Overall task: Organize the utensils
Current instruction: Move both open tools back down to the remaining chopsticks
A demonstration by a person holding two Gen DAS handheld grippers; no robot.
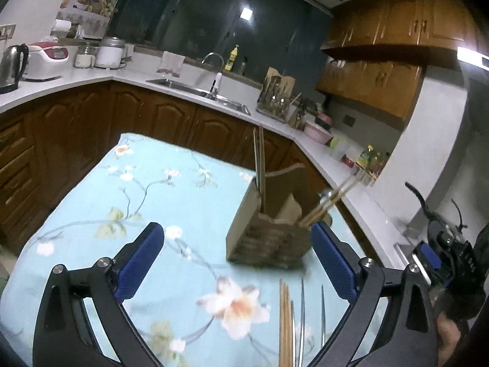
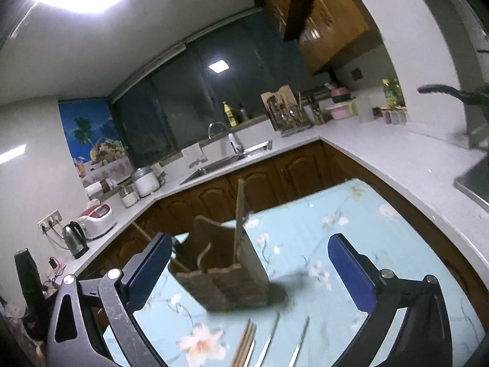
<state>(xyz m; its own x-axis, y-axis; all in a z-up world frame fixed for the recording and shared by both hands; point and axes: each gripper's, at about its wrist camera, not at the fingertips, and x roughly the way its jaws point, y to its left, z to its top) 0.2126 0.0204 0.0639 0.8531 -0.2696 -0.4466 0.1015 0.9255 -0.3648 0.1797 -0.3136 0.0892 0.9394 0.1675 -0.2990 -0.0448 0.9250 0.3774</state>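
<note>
Black gripper (image 1: 235,263) frames, blue pads (image 1: 139,266)

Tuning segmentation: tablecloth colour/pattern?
Light blue tablecloth with white-and-peach blossoms on grey branches; clearest in left wrist view.

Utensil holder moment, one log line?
left hand-held gripper: open, empty | right hand-held gripper: open, empty | utensil holder: partly filled | loose chopsticks: on tablecloth

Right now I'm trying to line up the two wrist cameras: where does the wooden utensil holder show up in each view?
Left wrist view: the wooden utensil holder stands right of centre on the floral tablecloth, just left of the right-hand blue finger pad.
Right wrist view: the holder sits centre-left, beside the left-hand blue pad.
Shared landmark: the loose chopsticks lying on the cloth in front of it.
</note>
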